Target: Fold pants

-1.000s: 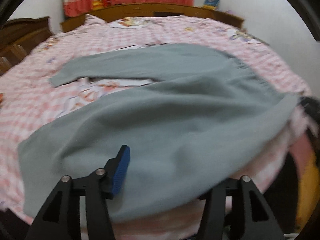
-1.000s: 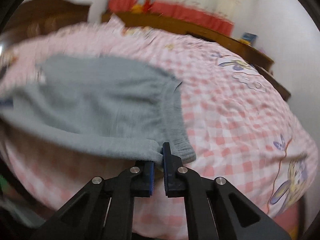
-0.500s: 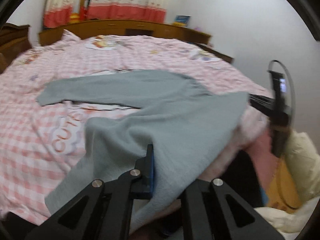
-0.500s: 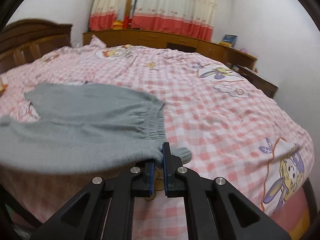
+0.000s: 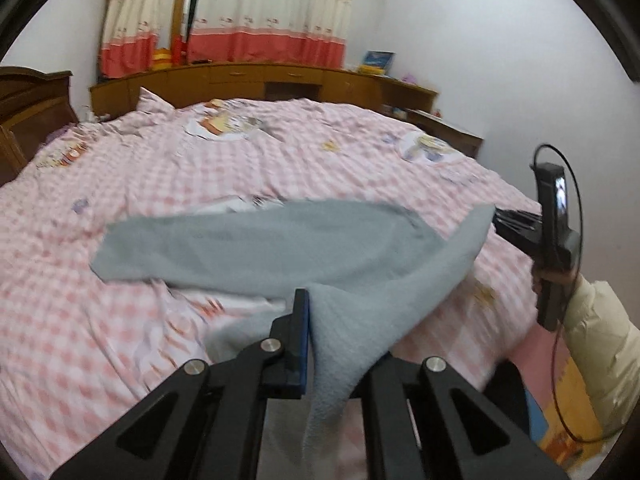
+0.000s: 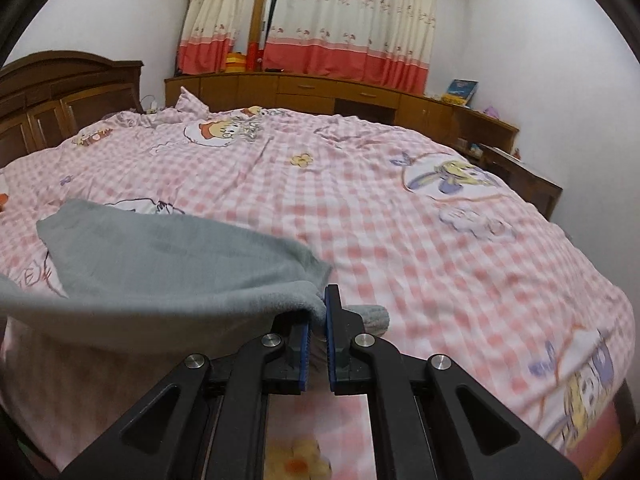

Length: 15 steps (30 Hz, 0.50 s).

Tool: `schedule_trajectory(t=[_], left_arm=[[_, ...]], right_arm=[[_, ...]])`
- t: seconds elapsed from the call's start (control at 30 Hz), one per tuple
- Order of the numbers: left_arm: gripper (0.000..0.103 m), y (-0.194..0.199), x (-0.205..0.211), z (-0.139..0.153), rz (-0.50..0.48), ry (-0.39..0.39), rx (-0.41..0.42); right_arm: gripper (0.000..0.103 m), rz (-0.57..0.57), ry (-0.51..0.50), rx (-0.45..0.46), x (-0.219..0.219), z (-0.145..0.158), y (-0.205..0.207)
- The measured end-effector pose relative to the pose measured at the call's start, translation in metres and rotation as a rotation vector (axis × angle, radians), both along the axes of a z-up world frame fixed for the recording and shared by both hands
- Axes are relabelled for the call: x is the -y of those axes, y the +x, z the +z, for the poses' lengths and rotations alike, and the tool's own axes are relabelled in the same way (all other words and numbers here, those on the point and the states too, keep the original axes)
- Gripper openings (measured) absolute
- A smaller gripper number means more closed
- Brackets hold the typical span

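Pants (image 5: 256, 248) of soft grey knit lie partly on the bed (image 5: 120, 184) near its front edge, one leg flat, the near leg lifted. The left hand-held gripper (image 5: 316, 320) pinches that leg; the right hand-held gripper (image 6: 318, 320) is clamped on the waistband. The first fold seems under way; next, carry the raised leg over the flat one, edges matched.
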<state>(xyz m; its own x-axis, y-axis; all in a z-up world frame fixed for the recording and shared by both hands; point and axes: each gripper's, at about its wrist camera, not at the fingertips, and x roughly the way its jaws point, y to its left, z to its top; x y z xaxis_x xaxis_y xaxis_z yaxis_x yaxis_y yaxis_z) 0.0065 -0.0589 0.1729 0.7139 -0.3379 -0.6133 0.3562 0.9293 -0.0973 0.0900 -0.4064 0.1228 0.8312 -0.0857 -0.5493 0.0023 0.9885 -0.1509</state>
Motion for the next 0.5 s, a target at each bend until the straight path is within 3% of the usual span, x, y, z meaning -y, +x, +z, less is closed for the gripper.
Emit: schedule_trajectory(t=[0.1,0.23,0.37,0.5], left_arm=[[0.006,0.045,-0.004,-0.004,0.05,0.057,-0.021],[0.006,0.111,-0.013,-0.036,0.126,0.121,-0.095],[0.006,0.157,-0.021,-0.075,0.158,0.117,-0.185],[0.018,0.191,-0.034,-0.112,0.203,0.103,-0.281]], right_arm=[[0.007,0.021,-0.005,-0.03,-0.004,-0.006,0.037],[0.007,0.054,-0.001,-0.108,-0.011,-0.027,0.092],[0.007,0.052,0.02,-0.212,-0.013,-0.058,0.134],[0.013,0.028,0.129,-0.299,-0.003,-0.081,0.157]])
